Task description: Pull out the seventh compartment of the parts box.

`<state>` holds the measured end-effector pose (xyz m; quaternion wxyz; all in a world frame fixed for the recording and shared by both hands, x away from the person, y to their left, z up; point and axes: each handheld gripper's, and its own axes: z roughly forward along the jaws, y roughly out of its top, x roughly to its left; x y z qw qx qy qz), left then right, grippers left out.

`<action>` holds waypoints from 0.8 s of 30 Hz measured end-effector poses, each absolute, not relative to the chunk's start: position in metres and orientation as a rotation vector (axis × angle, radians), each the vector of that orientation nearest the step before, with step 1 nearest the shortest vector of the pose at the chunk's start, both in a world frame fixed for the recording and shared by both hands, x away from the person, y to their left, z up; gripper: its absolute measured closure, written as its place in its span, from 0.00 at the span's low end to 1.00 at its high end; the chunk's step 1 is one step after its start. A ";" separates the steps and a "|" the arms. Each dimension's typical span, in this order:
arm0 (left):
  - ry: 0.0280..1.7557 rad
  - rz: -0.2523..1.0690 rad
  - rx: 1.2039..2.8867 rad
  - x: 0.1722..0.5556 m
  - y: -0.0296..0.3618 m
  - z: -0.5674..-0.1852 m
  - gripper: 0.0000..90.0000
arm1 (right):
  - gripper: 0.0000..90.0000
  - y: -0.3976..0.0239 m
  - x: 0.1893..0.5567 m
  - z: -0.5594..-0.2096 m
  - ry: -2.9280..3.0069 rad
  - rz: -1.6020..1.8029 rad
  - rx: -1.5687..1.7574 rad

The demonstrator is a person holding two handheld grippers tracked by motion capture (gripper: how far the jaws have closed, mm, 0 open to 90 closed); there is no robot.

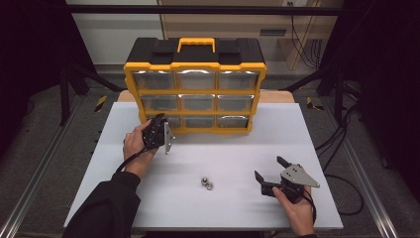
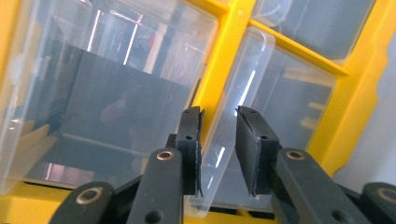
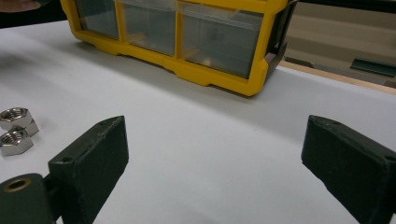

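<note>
1. The left gripper (image 1: pixel 159 130) is sitting at the bottom-left drawer (image 2: pixel 243 116) of the yellow cabinet (image 1: pixel 194 63), its jaws straddling the drawer's clear pull tab, a narrow gap showing.
2. The right gripper (image 1: pixel 270 173) is resting on the table (image 1: pixel 297 129), jaws wide apart, near two nuts (image 1: pixel 206 184).

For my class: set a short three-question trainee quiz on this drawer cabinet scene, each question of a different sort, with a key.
1. True or false: the right tongs hold a nut.
2. How many nuts lie on the table?
3. The left tongs are at the cabinet's: A top row, B bottom left drawer, C handle.

Key: 1 false, they are open over bare table; 2 two; 3 B.
</note>
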<state>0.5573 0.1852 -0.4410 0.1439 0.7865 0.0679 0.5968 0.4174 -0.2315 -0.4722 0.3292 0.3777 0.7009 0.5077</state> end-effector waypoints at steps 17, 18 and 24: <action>0.187 1.762 2.307 0.559 0.181 -0.449 0.68 | 0.08 -0.232 0.417 -0.472 1.835 1.325 0.992; 0.187 1.761 2.309 0.559 0.180 -0.449 0.67 | 0.08 -0.232 0.417 -0.472 1.836 1.324 0.993; 0.190 1.748 2.308 0.559 0.180 -0.451 0.61 | 0.08 -0.232 0.417 -0.472 1.835 1.327 0.991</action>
